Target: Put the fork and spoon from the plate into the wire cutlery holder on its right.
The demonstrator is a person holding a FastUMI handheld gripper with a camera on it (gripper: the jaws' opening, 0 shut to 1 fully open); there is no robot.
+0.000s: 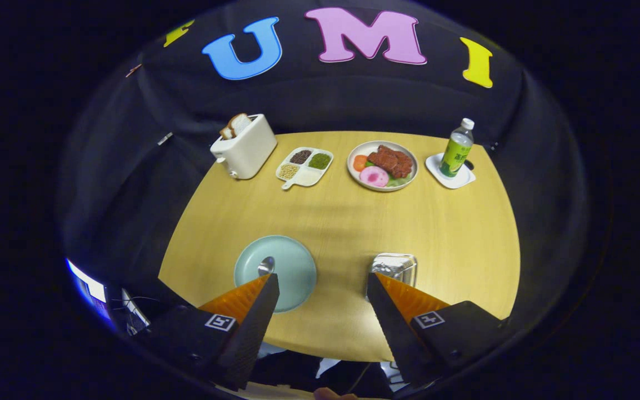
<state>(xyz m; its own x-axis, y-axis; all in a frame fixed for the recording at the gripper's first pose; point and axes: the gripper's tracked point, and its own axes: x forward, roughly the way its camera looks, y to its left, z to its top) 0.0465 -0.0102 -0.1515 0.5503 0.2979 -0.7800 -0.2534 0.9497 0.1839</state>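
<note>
A pale green plate (pixel 292 261) lies on the wooden table, just ahead of my left finger. A spoon's shiny bowl (pixel 266 265) shows on the plate right at that fingertip; its handle is hidden behind the finger. The fork is hidden or too small to tell. To the plate's right stands the wire cutlery holder (pixel 395 265), seen from above, just beyond my right finger. My gripper (pixel 323 282) hangs high over the table's near edge, open wide, with bare table between its fingers.
Along the table's far side stand a white toaster (pixel 245 147) with bread, a divided tray (pixel 305 165) of grains, a plate of food (pixel 382 165) and a green bottle (pixel 456 150) on a white coaster. Bare tabletop (pixel 353 222) lies in the middle.
</note>
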